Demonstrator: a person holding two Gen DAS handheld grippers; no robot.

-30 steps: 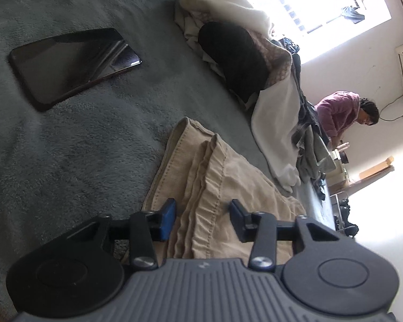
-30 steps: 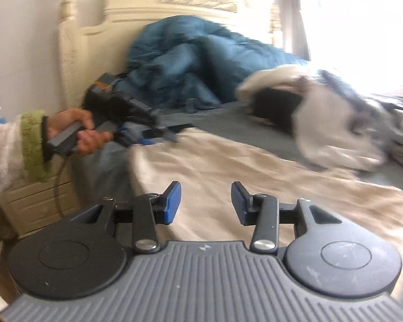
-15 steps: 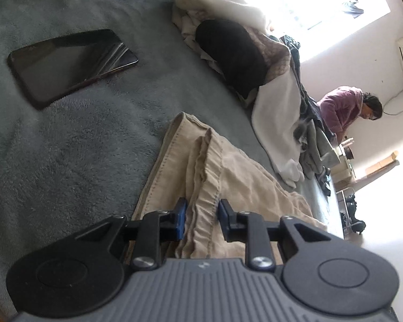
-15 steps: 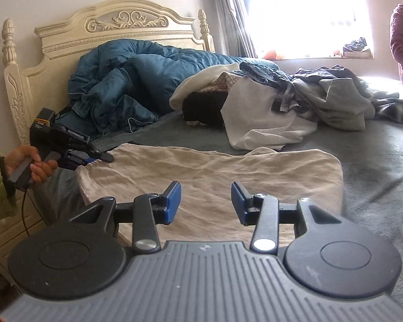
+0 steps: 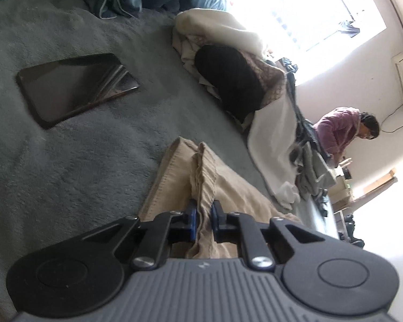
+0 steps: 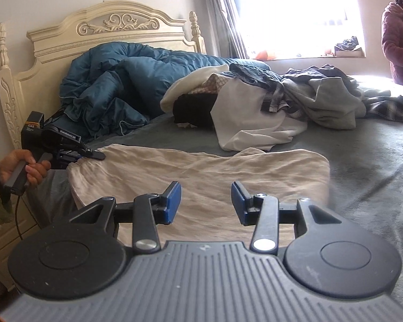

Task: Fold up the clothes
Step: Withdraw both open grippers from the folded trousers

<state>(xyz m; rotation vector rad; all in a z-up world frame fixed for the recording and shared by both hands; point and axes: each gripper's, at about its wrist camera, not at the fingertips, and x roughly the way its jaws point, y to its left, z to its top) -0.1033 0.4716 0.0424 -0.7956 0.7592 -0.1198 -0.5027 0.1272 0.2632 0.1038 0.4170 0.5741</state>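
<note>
L gripper (image 5: pixel 202 221) is closing, a bunched ridge of the beige cloth (image 6: pixel 201 177) caught between its pads at the near corner. R gripper (image 6: pixel 205 202) is held part open w/ nothing in it, just above the cloth's near edge. Cloth is spread on the grey bed (image 6: pixel 376 155), long axis across the R view; its far-right end lies nearer the R gripper.

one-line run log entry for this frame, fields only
stage: grasping hem | left gripper: closing on beige garment gathered edge | right gripper: open, above garment | surface: grey blanket
</note>
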